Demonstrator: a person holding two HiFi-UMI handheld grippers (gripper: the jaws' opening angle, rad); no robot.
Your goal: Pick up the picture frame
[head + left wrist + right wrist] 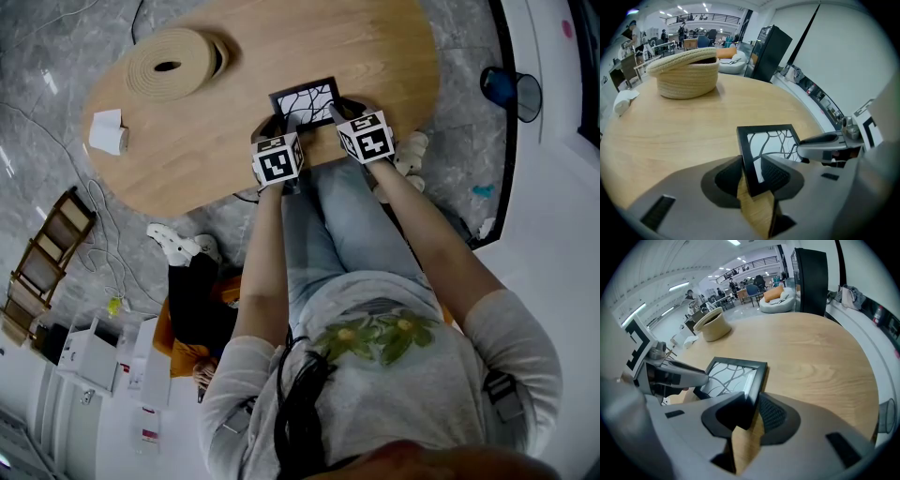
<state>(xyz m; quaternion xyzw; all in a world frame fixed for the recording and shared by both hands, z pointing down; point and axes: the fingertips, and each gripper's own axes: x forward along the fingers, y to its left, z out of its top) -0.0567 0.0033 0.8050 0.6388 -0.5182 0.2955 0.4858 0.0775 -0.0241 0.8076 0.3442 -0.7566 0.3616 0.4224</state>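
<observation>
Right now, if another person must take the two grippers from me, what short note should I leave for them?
Left gripper: jaws closed on the left edge of the picture frame.
Right gripper: jaws closed on the frame's right edge.
Where things are: the frame is at the near edge of the wooden table, glass side up. The woven basket stands well away from it.
Done: both grips are on the frame.
Left to do: lift the frame. I cannot tell whether it is off the table.
</observation>
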